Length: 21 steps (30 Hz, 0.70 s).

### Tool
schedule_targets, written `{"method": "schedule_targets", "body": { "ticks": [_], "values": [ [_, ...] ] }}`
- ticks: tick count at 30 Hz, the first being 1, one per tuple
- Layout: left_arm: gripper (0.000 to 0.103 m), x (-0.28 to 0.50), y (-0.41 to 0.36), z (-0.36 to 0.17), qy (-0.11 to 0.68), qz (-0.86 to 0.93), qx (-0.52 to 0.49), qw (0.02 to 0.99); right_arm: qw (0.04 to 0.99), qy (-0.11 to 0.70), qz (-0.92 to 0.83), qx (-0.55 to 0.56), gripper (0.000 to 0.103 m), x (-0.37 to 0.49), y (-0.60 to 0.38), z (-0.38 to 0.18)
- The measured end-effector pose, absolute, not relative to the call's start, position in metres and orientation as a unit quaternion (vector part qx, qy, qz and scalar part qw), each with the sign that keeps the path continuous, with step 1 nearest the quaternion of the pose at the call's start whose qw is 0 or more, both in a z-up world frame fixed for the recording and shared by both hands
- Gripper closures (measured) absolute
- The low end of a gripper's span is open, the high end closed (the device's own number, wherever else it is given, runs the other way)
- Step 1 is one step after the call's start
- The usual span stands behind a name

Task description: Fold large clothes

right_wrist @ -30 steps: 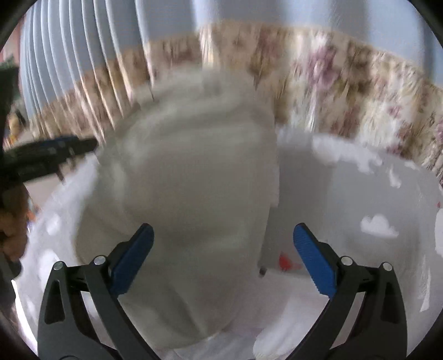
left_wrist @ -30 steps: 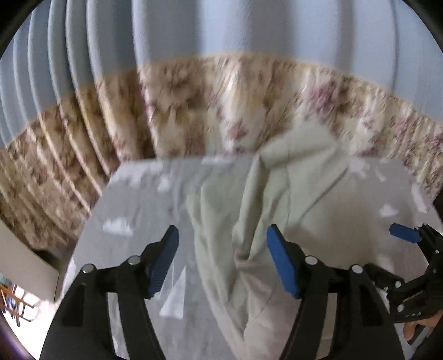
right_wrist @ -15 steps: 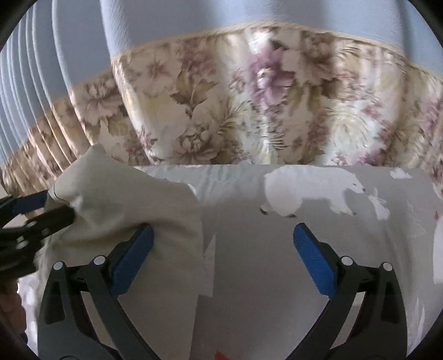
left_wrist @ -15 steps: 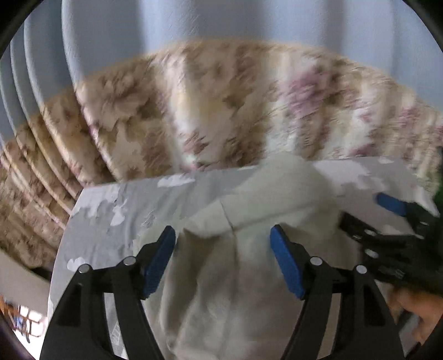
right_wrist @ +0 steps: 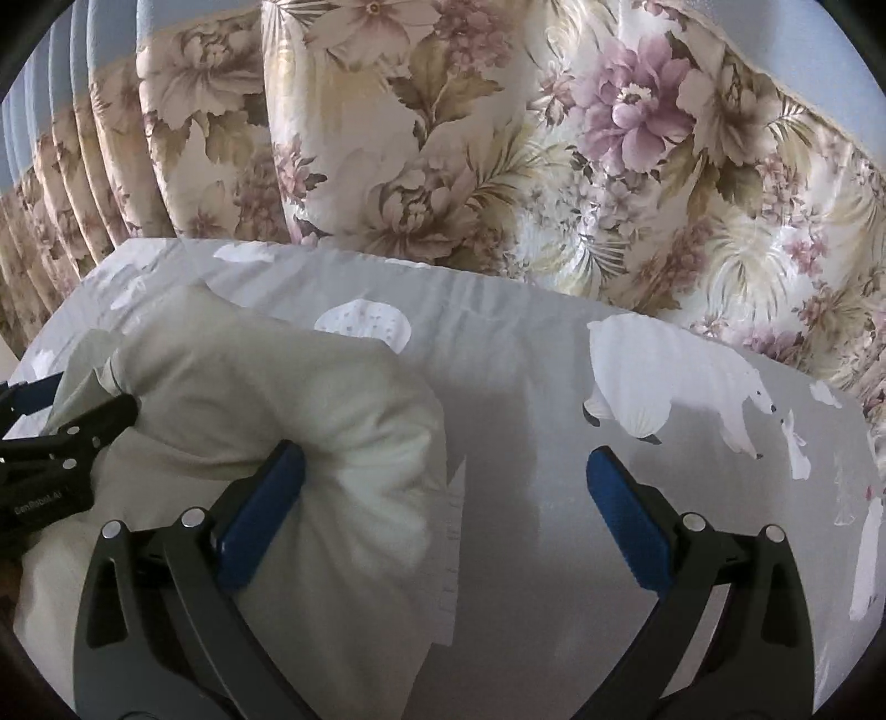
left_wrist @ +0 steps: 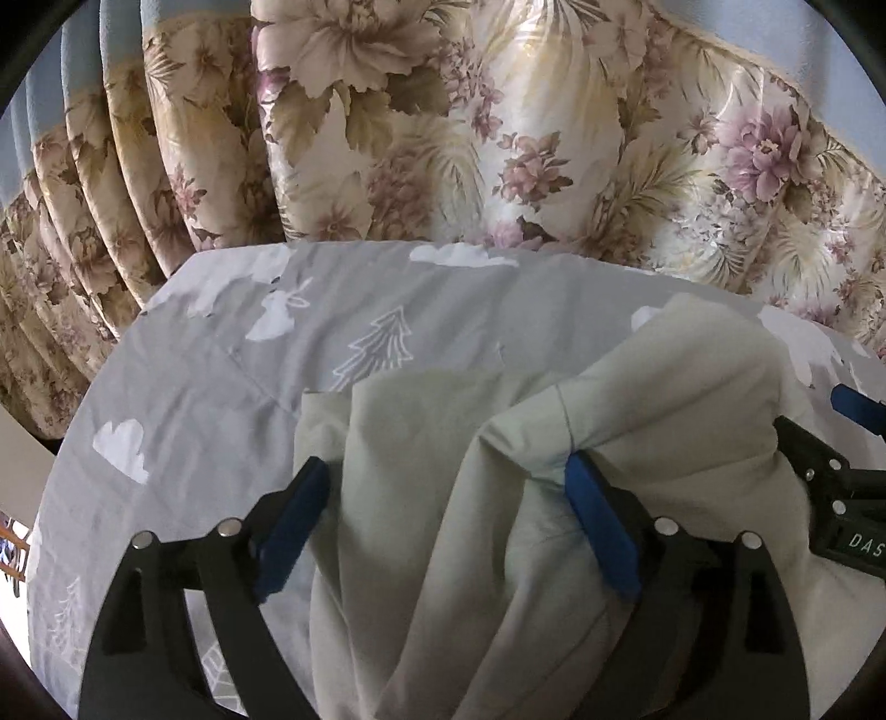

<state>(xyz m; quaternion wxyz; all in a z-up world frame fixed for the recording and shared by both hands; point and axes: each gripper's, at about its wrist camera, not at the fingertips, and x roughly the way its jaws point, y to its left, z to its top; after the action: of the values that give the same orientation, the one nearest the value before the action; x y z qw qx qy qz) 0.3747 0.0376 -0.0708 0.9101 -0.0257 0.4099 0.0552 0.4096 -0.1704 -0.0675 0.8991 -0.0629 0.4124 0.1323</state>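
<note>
A pale cream garment (left_wrist: 692, 387) lies bunched on the grey printed bedsheet (left_wrist: 221, 387). In the left wrist view my left gripper (left_wrist: 446, 471) is over it. Its jaws are opening, with folds of the cloth lying loose between them and a fold draped over the right pad (left_wrist: 598, 526). My right gripper (left_wrist: 819, 423) shows at the right edge, against the same cloth. In the right wrist view my right gripper (right_wrist: 446, 454) stands open over bare sheet (right_wrist: 554, 554). The garment (right_wrist: 266, 387) bulges against its left finger (right_wrist: 260, 515). The left gripper (right_wrist: 72, 401) pokes in from the left.
A floral curtain (left_wrist: 443, 138) hangs just behind the far edge of the bed, with blue fabric above it (right_wrist: 803, 33). The sheet carries white clouds, trees and a polar bear (right_wrist: 664, 382). The bed's left corner drops away (left_wrist: 111, 343).
Both grippers have come forward and down toward the bed's far edge. The garment, earlier lifted and swinging, now rests on the sheet. The left jaws stand wider.
</note>
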Motion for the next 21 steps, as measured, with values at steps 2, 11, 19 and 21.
{"method": "schedule_targets", "body": {
  "ticks": [2,11,19,21],
  "values": [
    [0.015,0.374,0.036,-0.068,0.407,0.052,-0.024,0.912,0.899,0.414,0.131,-0.061,0.003,0.409,-0.173,-0.065],
    [0.017,0.313,0.044,-0.038,0.383,0.013,-0.065,0.921,0.911,0.364,0.193,-0.005,0.003,0.315,-0.206,-0.016],
    [0.017,0.228,0.038,-0.032,0.371,-0.054,-0.091,0.923,0.904,0.367,0.217,-0.013,0.003,0.236,-0.216,-0.03],
    [0.017,0.221,0.031,-0.039,0.374,-0.044,-0.068,0.924,0.903,0.376,0.206,-0.032,0.003,0.231,-0.21,-0.039]
  ]
}}
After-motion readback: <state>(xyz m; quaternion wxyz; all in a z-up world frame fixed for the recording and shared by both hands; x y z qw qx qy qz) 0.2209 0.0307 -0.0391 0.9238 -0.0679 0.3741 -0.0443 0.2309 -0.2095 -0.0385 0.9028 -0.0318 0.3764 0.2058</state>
